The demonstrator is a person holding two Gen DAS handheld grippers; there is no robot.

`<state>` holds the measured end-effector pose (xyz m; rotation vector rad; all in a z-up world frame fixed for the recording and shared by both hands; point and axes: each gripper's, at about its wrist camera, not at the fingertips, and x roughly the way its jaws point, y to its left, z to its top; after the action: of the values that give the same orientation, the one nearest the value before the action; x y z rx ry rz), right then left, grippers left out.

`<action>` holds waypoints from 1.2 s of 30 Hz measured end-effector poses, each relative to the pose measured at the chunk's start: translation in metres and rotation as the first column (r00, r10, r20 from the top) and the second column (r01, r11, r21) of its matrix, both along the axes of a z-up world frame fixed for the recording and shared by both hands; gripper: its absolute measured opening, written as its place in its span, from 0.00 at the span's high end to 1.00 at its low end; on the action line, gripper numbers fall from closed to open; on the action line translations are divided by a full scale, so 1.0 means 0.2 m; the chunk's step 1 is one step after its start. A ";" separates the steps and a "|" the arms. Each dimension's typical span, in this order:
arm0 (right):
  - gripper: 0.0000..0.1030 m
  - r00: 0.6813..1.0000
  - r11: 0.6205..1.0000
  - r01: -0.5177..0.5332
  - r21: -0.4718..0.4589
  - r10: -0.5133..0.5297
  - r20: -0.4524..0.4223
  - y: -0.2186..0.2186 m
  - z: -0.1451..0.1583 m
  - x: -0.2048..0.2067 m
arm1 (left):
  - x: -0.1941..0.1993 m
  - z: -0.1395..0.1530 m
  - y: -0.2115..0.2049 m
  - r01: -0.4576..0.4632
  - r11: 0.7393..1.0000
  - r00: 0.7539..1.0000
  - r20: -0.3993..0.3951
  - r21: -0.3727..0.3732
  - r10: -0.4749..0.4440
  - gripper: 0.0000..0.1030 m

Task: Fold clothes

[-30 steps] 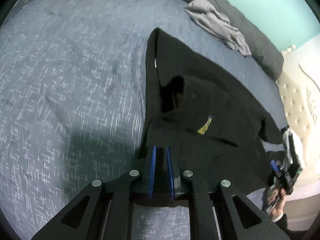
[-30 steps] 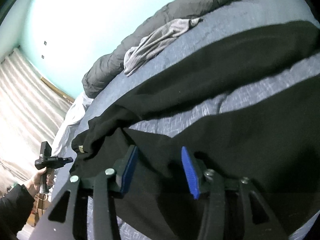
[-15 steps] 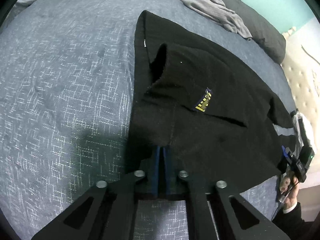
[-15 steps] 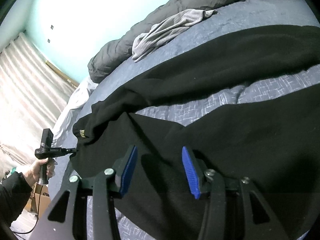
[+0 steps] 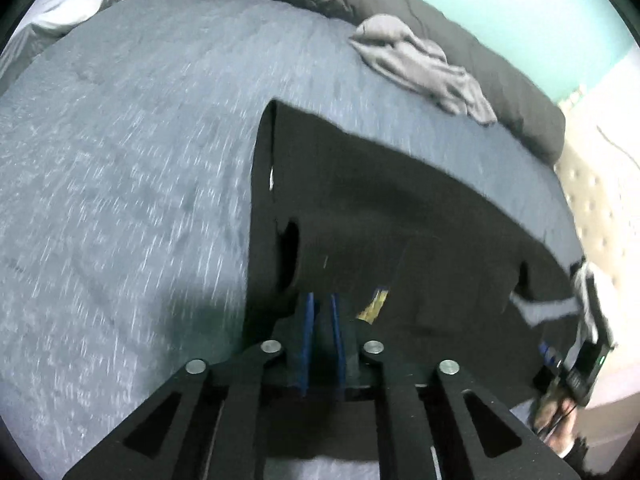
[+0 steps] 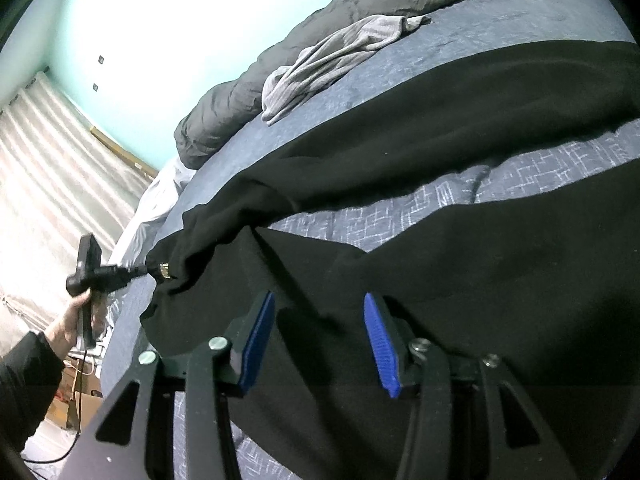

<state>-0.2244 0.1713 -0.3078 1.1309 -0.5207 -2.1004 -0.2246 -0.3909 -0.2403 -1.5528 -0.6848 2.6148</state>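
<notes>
The black shirt point(image 5: 400, 232) lies spread on the blue-grey bedspread point(image 5: 120, 200). The left wrist view alone shows the shirt's yellow logo point(image 5: 374, 302) and its folded edge. The left gripper point(image 5: 321, 312) has its jaws opening, with shirt cloth bunched between the blue pads. The right wrist view alone shows a strip of bedspread between two black parts of the shirt, and the left hand point(image 6: 72, 320) holding its tool at the shirt's edge. The right gripper point(image 6: 320, 340) stands apart above the cloth, clamping nothing. A grey garment point(image 6: 332, 60) lies near the dark duvet point(image 6: 360, 12). Half a second ago the left jaws were pressed together.
</notes>
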 end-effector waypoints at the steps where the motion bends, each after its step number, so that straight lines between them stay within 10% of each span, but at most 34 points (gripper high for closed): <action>1: 0.54 1.000 1.000 0.001 -0.003 -0.001 0.002 0.00 0.00 0.00 | -0.02 0.00 0.00 0.001 1.000 1.000 -0.003 0.007 -0.001 0.88; 17: 0.54 1.000 1.000 0.012 -0.017 -0.012 0.008 0.02 0.00 -0.01 | -0.03 -0.15 0.03 -0.014 0.999 0.989 0.149 0.036 0.009 1.00; 28: 0.54 1.000 1.000 0.020 -0.024 -0.019 0.016 0.02 0.00 -0.01 | 0.07 -0.02 -0.08 -0.067 0.997 0.997 0.035 -0.031 0.068 1.00; 30: 0.54 1.000 1.000 0.020 -0.023 -0.019 0.016 0.02 -0.01 -0.01 | 0.02 0.00 -0.07 -0.067 0.997 0.998 0.016 -0.038 0.068 0.94; 32: 0.54 1.000 1.000 0.019 -0.023 -0.019 0.016 0.02 -0.01 -0.01 | -0.03 0.01 -0.07 -0.066 0.997 0.998 0.010 -0.047 0.066 0.67; 36: 0.54 1.000 1.000 0.017 -0.023 -0.017 0.016 0.02 -0.01 -0.01 | -0.09 0.01 -0.09 -0.064 0.997 0.998 -0.006 -0.034 0.064 0.63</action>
<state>-0.2270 0.1748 -0.3094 1.1348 -0.5630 -2.0959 -0.2426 -0.4097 -0.2384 -1.5586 -0.7049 2.6884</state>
